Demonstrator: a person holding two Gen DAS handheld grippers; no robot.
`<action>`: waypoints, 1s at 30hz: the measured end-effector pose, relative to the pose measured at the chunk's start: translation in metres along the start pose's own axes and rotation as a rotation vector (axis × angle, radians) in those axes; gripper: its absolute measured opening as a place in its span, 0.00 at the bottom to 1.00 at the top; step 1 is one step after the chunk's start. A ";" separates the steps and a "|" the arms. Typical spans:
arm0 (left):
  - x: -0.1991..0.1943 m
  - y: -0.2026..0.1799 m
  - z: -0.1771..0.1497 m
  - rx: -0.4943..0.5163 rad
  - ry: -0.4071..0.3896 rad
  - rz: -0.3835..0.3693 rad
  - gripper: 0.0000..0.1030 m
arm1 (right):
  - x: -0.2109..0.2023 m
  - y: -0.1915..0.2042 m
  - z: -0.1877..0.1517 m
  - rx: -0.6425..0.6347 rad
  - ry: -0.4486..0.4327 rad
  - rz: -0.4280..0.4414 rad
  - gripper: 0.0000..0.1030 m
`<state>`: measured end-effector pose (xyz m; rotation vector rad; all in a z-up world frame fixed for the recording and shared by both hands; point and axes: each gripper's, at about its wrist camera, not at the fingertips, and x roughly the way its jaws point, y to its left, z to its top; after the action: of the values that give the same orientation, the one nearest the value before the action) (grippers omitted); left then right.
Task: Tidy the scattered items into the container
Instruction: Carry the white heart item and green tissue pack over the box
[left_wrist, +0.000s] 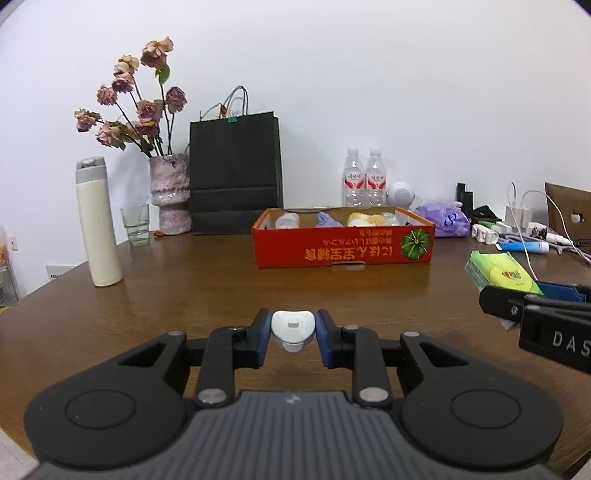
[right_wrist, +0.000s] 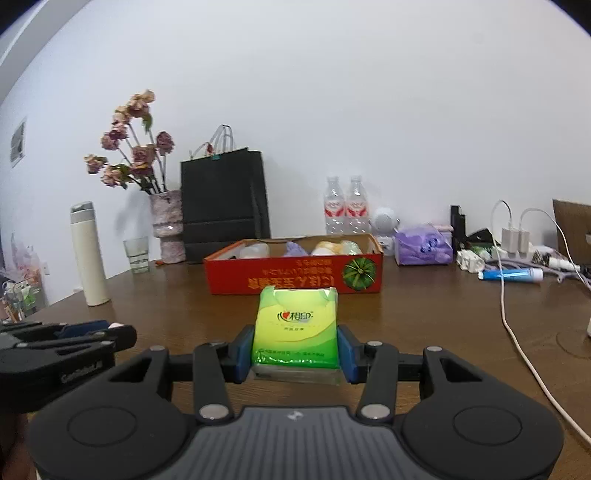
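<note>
My left gripper (left_wrist: 293, 334) is shut on a small white heart-shaped plastic case (left_wrist: 293, 328), held above the wooden table. My right gripper (right_wrist: 295, 352) is shut on a green tissue pack (right_wrist: 295, 328); the pack also shows at the right edge of the left wrist view (left_wrist: 498, 273). The red cardboard box (left_wrist: 341, 247) stands ahead at the table's middle, also in the right wrist view (right_wrist: 295, 275). It holds several items: a white one, a purple one, a yellow one.
A cream thermos (left_wrist: 96, 225), a glass (left_wrist: 136, 225), a flower vase (left_wrist: 170, 194) and a black paper bag (left_wrist: 234, 173) stand at the back left. Two water bottles (left_wrist: 364, 177), a purple tissue pack (right_wrist: 423, 247), a blue tube (right_wrist: 511, 274), chargers and white cables (right_wrist: 511, 314) lie right.
</note>
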<state>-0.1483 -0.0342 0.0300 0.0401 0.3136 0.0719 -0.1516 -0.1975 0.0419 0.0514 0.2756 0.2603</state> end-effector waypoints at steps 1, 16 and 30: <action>-0.002 0.001 0.000 -0.005 -0.002 0.002 0.26 | -0.002 0.001 0.000 0.001 -0.003 0.005 0.43; 0.032 0.014 0.027 -0.058 0.032 -0.062 0.26 | 0.031 0.001 0.031 -0.037 -0.015 0.023 0.44; 0.226 0.023 0.162 -0.084 0.124 -0.165 0.26 | 0.229 -0.058 0.143 0.008 0.163 0.052 0.44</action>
<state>0.1149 0.0012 0.1161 -0.0741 0.4361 -0.0759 0.1154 -0.1958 0.1143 0.0453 0.4375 0.3155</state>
